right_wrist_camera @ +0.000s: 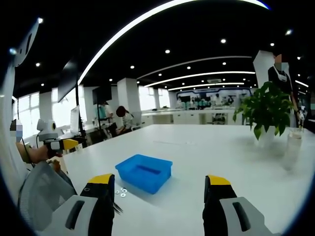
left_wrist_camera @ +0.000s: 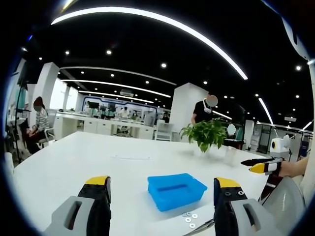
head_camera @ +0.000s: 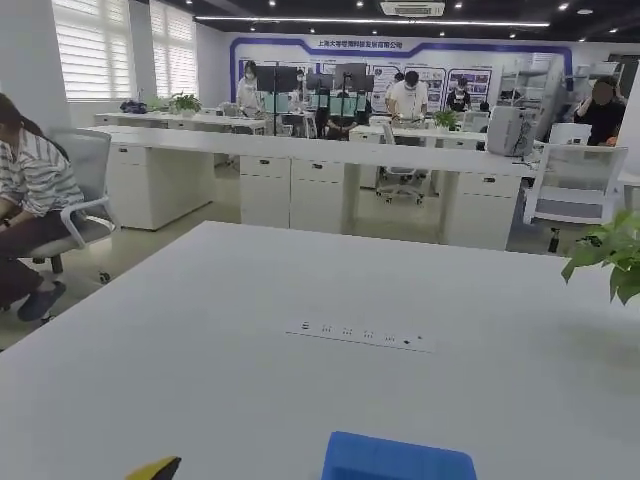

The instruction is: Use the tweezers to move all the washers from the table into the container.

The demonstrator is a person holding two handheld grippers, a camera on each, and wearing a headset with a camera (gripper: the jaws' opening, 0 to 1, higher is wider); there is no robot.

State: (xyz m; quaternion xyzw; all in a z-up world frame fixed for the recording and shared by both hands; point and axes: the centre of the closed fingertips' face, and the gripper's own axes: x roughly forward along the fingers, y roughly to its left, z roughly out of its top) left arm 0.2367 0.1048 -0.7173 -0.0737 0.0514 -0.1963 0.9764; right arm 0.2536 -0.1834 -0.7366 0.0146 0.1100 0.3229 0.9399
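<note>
Both grippers are held low and level over the white table [head_camera: 200, 380], aimed across it toward the blue container [left_wrist_camera: 176, 189]. The left gripper [left_wrist_camera: 162, 183] has its yellow-tipped jaws spread wide with nothing between them. The right gripper [right_wrist_camera: 159, 179] gapes just as wide and grips nothing. In the left gripper view the right one pokes in from the right, carried by a hand [left_wrist_camera: 290, 168] and pointing leftwards. The container sits flat, its long side lying across the left gripper's line and a little skewed. The washers [left_wrist_camera: 189, 219] lie loose on the table just beside its near corner. A potted plant [left_wrist_camera: 206, 133] stands farther back.
</note>
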